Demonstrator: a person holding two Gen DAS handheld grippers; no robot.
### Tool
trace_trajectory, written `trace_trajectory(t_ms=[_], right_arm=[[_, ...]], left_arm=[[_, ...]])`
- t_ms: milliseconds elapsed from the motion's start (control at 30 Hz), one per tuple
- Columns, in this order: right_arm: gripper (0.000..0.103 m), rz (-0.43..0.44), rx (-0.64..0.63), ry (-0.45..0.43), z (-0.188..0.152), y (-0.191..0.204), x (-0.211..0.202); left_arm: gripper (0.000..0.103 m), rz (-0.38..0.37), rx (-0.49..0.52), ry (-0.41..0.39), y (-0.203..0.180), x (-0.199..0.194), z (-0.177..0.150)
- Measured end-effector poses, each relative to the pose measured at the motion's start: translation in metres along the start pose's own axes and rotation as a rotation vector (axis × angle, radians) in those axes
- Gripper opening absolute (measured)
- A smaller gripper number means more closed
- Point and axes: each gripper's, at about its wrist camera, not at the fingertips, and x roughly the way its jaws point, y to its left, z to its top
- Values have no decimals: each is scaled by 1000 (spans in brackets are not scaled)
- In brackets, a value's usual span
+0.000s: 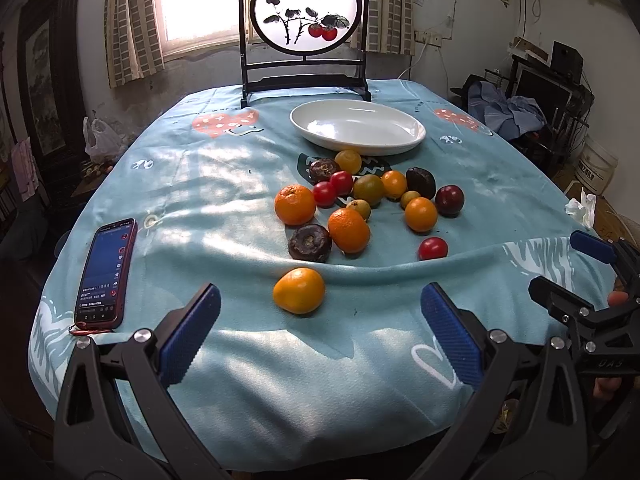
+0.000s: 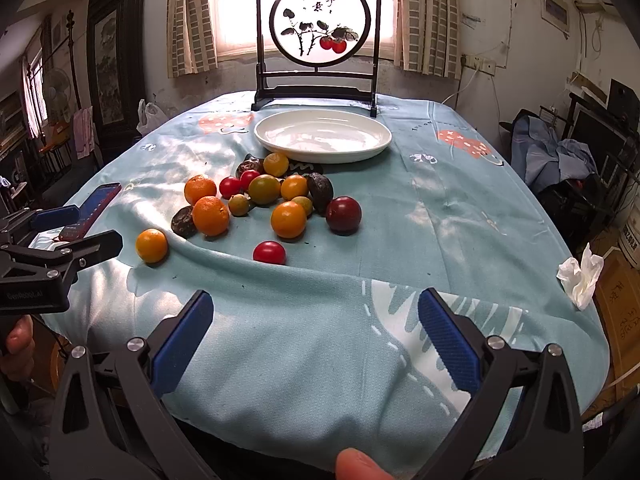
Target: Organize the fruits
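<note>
While both tongs hang at the near edge of the bench, nothing is gripped yet.

Left tongs (image 1: 320, 332): spread wide, empty, just short of the nearest orange fruit.
Right tongs (image 2: 316, 332): spread wide, empty, over bare cloth.
Nearest orange fruit (image 1: 299, 290): alone, nearer than the plate and the pile; probably firm-skinned, light and apt to roll, so close across its widest part.
Red tomato (image 1: 433, 248): alone, right of that orange fruit; smooth, thin-skinned, likely slippery and soft, wants a gentle squeeze.
Fruit pile (image 1: 360, 196): between the lone pieces and the plate; oranges, small green-yellow fruit, tomatoes, a dark plum and brown wrinkled ones, many touching.
Plate (image 1: 416, 136): white, empty, just beyond the pile.
Cloth fold (image 1: 400, 270): a ridge nearer than the pile; it may snag the tongs or steer rolling fruit.
Phone (image 1: 106, 274): well left of the plate, out of the path.
Painted screen (image 1: 306, 20): upright just beyond the plate; mind it when reaching far.
Tissue (image 2: 580, 276): far right of the plate, at the bench edge.
</note>
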Motion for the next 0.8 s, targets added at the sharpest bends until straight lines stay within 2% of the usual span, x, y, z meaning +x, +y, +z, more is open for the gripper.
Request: trace_trajectory(t_ms=[800], right_arm=[[102,5,0,3,-1,3,5]], left_arm=[[101,2,2,2,2,-1,-4]])
